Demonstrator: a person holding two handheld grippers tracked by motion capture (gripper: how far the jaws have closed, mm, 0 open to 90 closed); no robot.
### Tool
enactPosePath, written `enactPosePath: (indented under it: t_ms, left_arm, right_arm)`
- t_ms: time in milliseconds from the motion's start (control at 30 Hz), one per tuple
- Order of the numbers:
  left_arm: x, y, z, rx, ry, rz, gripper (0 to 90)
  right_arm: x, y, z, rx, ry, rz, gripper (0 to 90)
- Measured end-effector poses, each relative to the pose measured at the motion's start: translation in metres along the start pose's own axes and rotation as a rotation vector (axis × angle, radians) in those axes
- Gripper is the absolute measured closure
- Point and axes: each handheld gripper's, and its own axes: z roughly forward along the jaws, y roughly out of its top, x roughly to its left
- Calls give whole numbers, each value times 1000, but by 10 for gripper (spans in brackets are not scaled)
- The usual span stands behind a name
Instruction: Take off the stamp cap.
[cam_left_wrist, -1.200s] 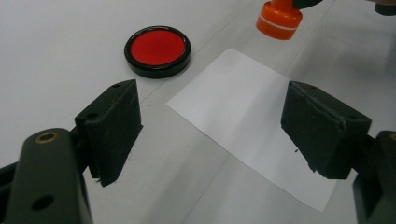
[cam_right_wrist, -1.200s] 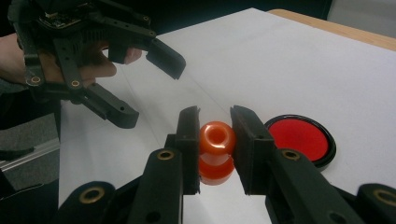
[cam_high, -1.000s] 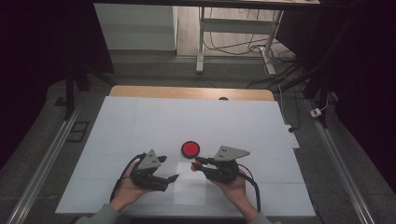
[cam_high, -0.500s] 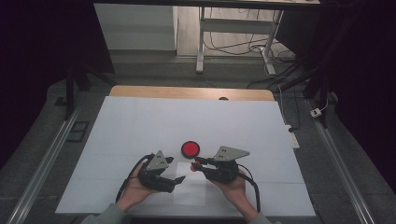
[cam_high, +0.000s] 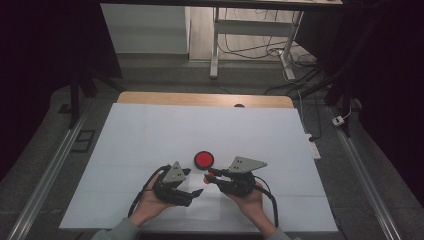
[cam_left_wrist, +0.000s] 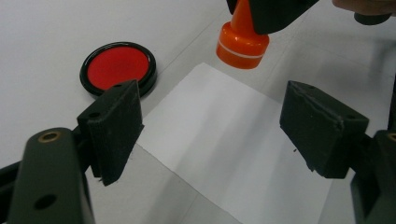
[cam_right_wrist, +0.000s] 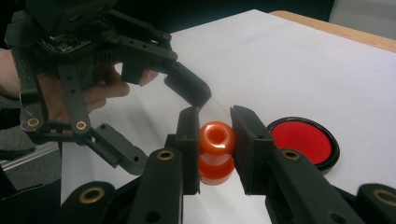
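Note:
An orange stamp with a round knob is held above a white paper sheet; my right gripper is shut on its neck. In the high view the right gripper points left, just below a round red ink pad in a black rim. My left gripper faces it from the left, open and with nothing in its jaws. In the left gripper view the open jaws frame the paper, with the stamp hanging over its far corner and the ink pad to the left.
The table is covered with a white sheet, and a wooden edge shows at the back. Metal rails run along both sides. A desk frame and cables stand on the floor beyond.
My left gripper has shifted slightly right and turned, so its grey top plate shows and its jaws come closer to the stamp. The right gripper and stamp have stayed put.

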Motion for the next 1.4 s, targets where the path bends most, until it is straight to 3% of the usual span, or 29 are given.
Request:
enactPosePath:
  t_ms: [767, 1167, 1400]
  left_arm:
    - [-6, 12, 17, 0, 0, 15, 226]
    - [-8, 14, 26, 7, 3, 25, 279]
    - [-8, 14, 28, 3, 6, 38, 378]
  right_arm:
    - [1, 0, 3, 3, 8, 1, 720]
    - [1, 0, 3, 4, 7, 0, 721]
    - [0, 0, 3, 3, 7, 0, 721]
